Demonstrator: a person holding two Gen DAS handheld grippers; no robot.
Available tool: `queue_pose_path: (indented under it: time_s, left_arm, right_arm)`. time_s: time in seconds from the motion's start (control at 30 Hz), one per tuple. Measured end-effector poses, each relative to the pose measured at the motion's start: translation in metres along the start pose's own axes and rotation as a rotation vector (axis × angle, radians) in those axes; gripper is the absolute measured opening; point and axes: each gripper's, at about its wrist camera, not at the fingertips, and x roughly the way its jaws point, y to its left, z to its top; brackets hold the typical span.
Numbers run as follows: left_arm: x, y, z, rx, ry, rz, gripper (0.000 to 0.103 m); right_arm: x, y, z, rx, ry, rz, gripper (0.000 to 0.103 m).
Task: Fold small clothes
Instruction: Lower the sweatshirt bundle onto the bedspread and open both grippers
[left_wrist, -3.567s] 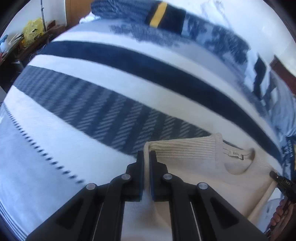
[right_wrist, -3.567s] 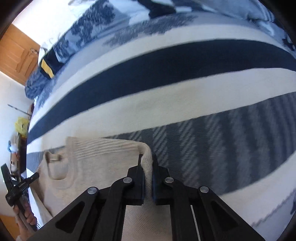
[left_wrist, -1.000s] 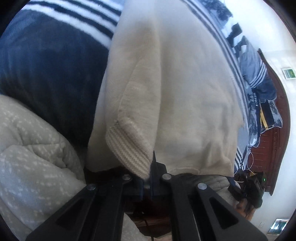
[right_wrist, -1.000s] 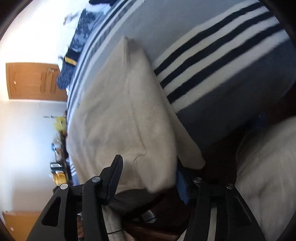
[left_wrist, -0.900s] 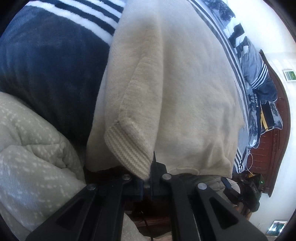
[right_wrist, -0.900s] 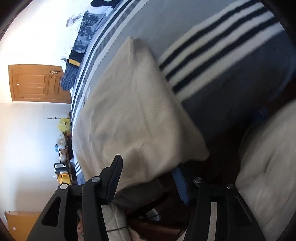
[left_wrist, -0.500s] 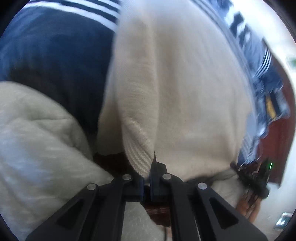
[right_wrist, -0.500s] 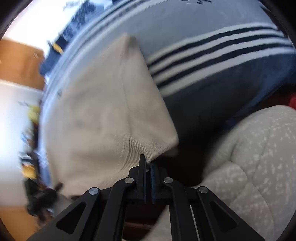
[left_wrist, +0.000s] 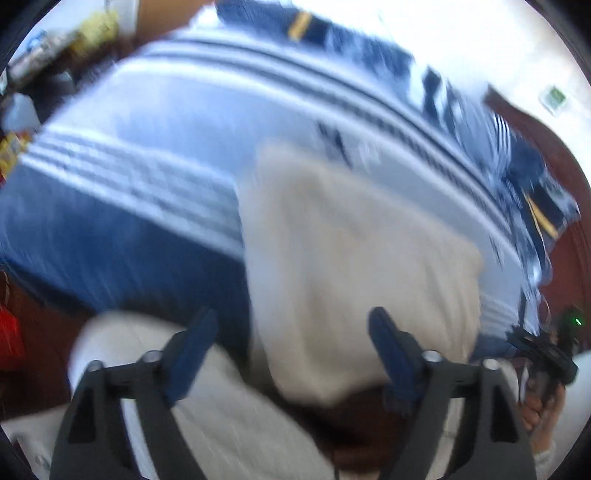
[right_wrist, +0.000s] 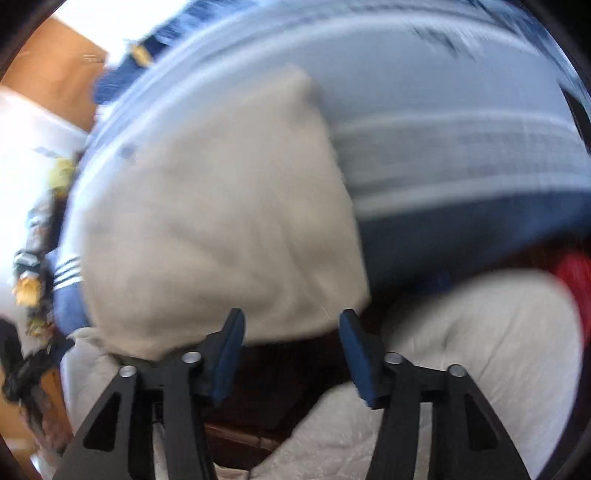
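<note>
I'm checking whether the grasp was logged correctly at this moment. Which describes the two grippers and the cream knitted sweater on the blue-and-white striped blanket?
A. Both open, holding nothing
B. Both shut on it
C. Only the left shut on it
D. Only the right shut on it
A: the left gripper and the right gripper both show their blue-padded fingers spread wide, with the cream knitted sweater lying free on the blue-and-white striped blanket.

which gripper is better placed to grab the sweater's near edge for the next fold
Right, probably. The right gripper is open with the cream sweater's near edge hanging just ahead of its jaws. The left gripper is open too, but the edge sits off toward its right jaw. Both views are blurred.
</note>
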Motion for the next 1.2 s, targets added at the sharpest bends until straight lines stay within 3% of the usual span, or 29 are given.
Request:
queue_pose_path:
  time_s: [0.07, 0.13, 0.23, 0.37, 0.47, 0.53, 0.63, 0.7, 0.73, 0.77, 0.8, 0.83, 0.87, 0.9, 1.0, 1.2]
  left_arm:
    - [0.014, 0.003, 0.028, -0.019, -0.039, 0.043, 0.088]
    - [0.041, 0.007, 0.055, -0.052, -0.015, 0.052, 0.088]
    - [0.076, 0.015, 0.09, -0.062, 0.015, 0.047, 0.088]
    - [0.115, 0.023, 0.115, -0.109, 0.035, -0.059, 0.088]
    - [0.149, 0.027, 0.125, -0.105, 0.116, -0.046, 0.088]
    - [0.165, 0.028, 0.121, -0.111, 0.136, -0.037, 0.088]
    - [0.176, 0.027, 0.107, -0.144, 0.145, -0.109, 0.088]
    - [0.176, 0.019, 0.1, -0.111, 0.103, -0.073, 0.083]
    - [0.177, 0.014, 0.097, -0.088, 0.093, -0.049, 0.074]
    - [0.176, 0.011, 0.097, -0.071, 0.088, -0.043, 0.065]
    - [0.176, 0.008, 0.097, -0.062, 0.089, -0.066, 0.039]
    - [0.176, 0.007, 0.098, -0.065, 0.11, -0.097, 0.022]
    - [0.174, 0.006, 0.099, -0.07, 0.115, -0.098, 0.02]
    - [0.168, 0.003, 0.1, -0.065, 0.106, -0.09, 0.016]
    - [0.135, -0.004, 0.108, -0.079, 0.041, -0.121, 0.013]
    - [0.066, -0.034, 0.155, -0.05, -0.07, -0.191, 0.013]
  right_arm:
    - [-0.01, 0.003, 0.024, -0.02, -0.087, 0.044, 0.089]
    - [-0.009, -0.006, 0.055, 0.005, -0.153, 0.051, 0.092]
    - [0.02, -0.034, 0.104, 0.097, -0.132, 0.104, 0.092]
    - [0.081, -0.068, 0.154, 0.18, -0.024, 0.13, 0.09]
    - [0.119, -0.082, 0.174, 0.227, 0.049, 0.157, 0.087]
    - [0.125, -0.082, 0.183, 0.201, 0.022, 0.189, 0.087]
    - [0.134, -0.076, 0.181, 0.142, 0.047, 0.262, 0.079]
    - [0.141, -0.058, 0.177, 0.073, 0.036, 0.193, 0.08]
    - [0.141, -0.054, 0.175, 0.045, 0.028, 0.161, 0.079]
    - [0.14, -0.048, 0.173, 0.021, 0.016, 0.125, 0.074]
    - [0.14, -0.046, 0.172, 0.009, 0.005, 0.099, 0.064]
    - [0.142, -0.044, 0.172, -0.004, 0.009, 0.06, 0.035]
    - [0.145, -0.044, 0.172, 0.0, 0.019, 0.056, 0.023]
    - [0.143, -0.045, 0.173, 0.012, 0.025, 0.078, 0.019]
    - [0.133, -0.039, 0.175, 0.008, 0.019, 0.047, 0.015]
    - [0.058, -0.013, 0.19, 0.036, -0.151, 0.089, 0.011]
